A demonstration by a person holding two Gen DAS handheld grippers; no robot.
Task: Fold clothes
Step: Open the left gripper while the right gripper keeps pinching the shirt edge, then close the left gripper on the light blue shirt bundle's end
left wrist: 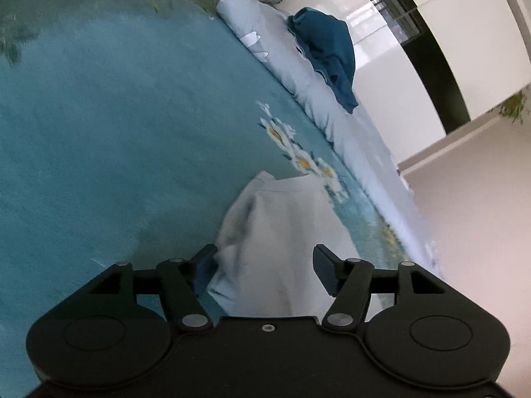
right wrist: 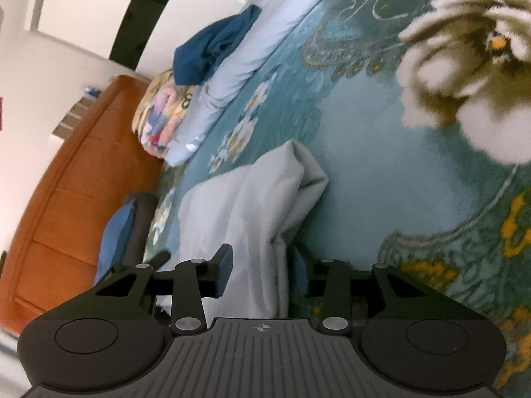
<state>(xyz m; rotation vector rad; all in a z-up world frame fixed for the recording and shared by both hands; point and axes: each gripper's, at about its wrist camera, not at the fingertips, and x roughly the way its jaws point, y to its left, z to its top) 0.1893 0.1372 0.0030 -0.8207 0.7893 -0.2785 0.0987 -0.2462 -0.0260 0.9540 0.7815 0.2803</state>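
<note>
Nearest the lens in both views is the black tool itself. The left gripper stands wide, the pale grey garment running up between its fingers without being pinched. The right gripper is also spread, one pad at each side of the same garment; whether the cloth touches the pads cannot be told.

Largest is the teal flowered blanket covering the bed. The garment lies on it as a thick, already doubled bundle. From the left gripper it stretches toward 12 o'clock, its far edge near a patch of white daisies; from the right gripper it runs toward 12, its rounded fold at about 1 o'clock. Both grippers sit at its near end, neither clearly closer, so I judge the coming grip would be a two-handed one along this long axis.

A light blue rolled quilt borders the blanket at 1 o'clock in the left view, a dark blue garment heaped on it, a patterned pillow beyond. An orange headboard sits at 9 o'clock in the right view. Nothing lies between grippers and cloth.
</note>
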